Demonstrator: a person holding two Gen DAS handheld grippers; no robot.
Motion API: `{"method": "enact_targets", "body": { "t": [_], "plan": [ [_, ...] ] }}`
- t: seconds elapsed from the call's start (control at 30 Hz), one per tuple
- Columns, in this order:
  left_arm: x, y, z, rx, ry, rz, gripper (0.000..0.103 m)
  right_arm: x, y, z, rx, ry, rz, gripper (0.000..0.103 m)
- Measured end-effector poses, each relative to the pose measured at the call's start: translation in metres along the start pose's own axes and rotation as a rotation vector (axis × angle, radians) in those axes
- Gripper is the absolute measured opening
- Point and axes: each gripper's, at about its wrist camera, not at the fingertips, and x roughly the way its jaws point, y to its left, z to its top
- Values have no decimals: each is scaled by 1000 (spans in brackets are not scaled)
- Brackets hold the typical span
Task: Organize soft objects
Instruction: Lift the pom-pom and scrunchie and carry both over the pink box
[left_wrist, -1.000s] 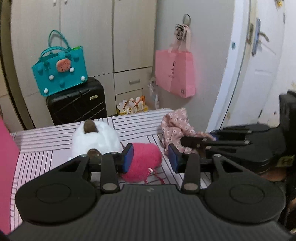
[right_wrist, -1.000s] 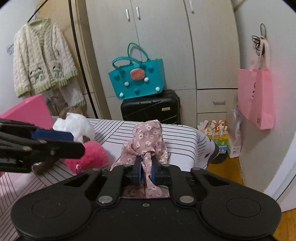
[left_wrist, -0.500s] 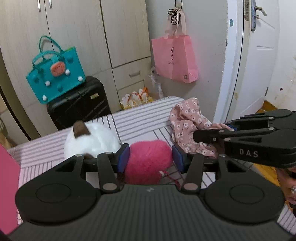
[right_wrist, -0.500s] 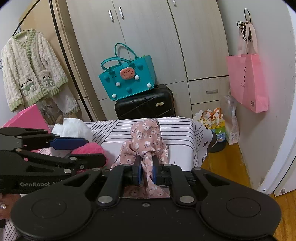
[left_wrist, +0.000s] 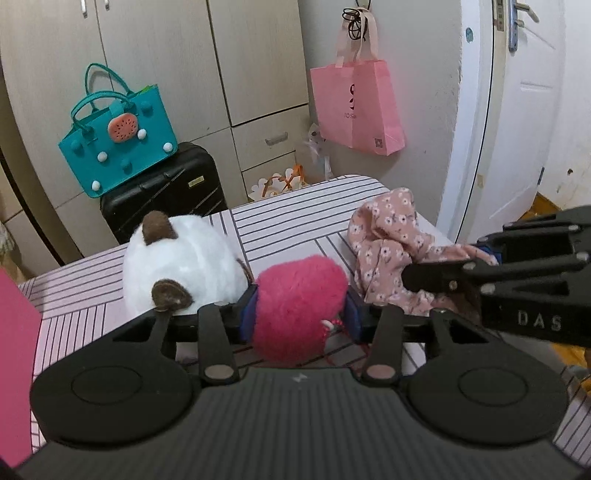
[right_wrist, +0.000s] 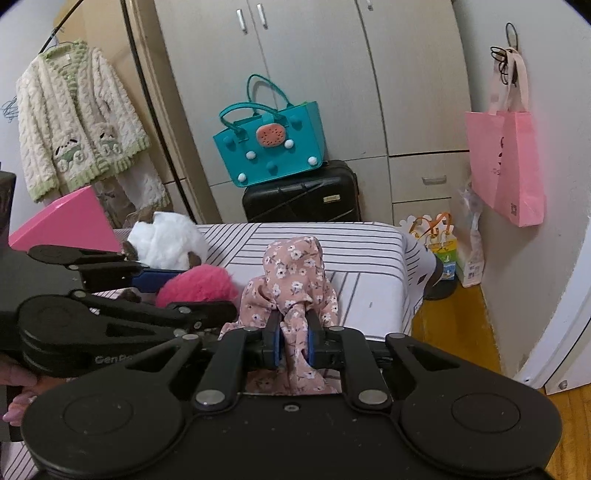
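Left hand-held gripper (left_wrist: 300, 314) closing on pink fuzzy toy (left_wrist: 299, 299); right hand-held gripper (right_wrist: 293, 341) easing open around floral cloth (right_wrist: 295, 273).

Left blue pads touch both sides of the pink fuzzy toy, which sits on the striped bed (left_wrist: 295, 221) just beside a white plush (left_wrist: 181, 266) with brown ears. Right pads still pinch a fold of the floral cloth, the rest bunched on the bed ahead, just right of the toy. Beyond the bed: teal bag (right_wrist: 271, 147) atop a black suitcase (right_wrist: 303, 195), pink tote (right_wrist: 506, 166) on a wall hook, knit cardigan (right_wrist: 74, 122) hanging at left.
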Motion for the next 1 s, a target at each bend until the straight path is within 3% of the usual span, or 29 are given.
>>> {"method": "enact_targets", "body": {
  "t": [0.07,0.23,0.3,0.33,0.37,0.47,0.77,1.0],
  "plan": [
    [0,2,0,-9,-2,-6,44,-2,3,-1,-16,4,9,20],
    [-1,3,0,-17,3,-13,42,-1,12,-5,-88,10,-22,34],
    [-3,2,0,-15,12,-19,42,0,15,-5,-101,12,-28,34],
    [-5,3,0,-18,15,-31,42,0,16,-5,-110,14,-40,31],
    [-8,4,0,-25,16,-43,42,0,19,-5,-125,18,-58,17],
    [-19,5,-5,-37,11,-62,42,-4,25,-5,-126,13,-71,11],
    [-56,13,-19,-79,5,-131,42,-25,34,-9,-65,26,-50,11],
    [-79,19,-31,-55,67,-160,42,-41,48,-12,-35,67,14,12]
  ]
}}
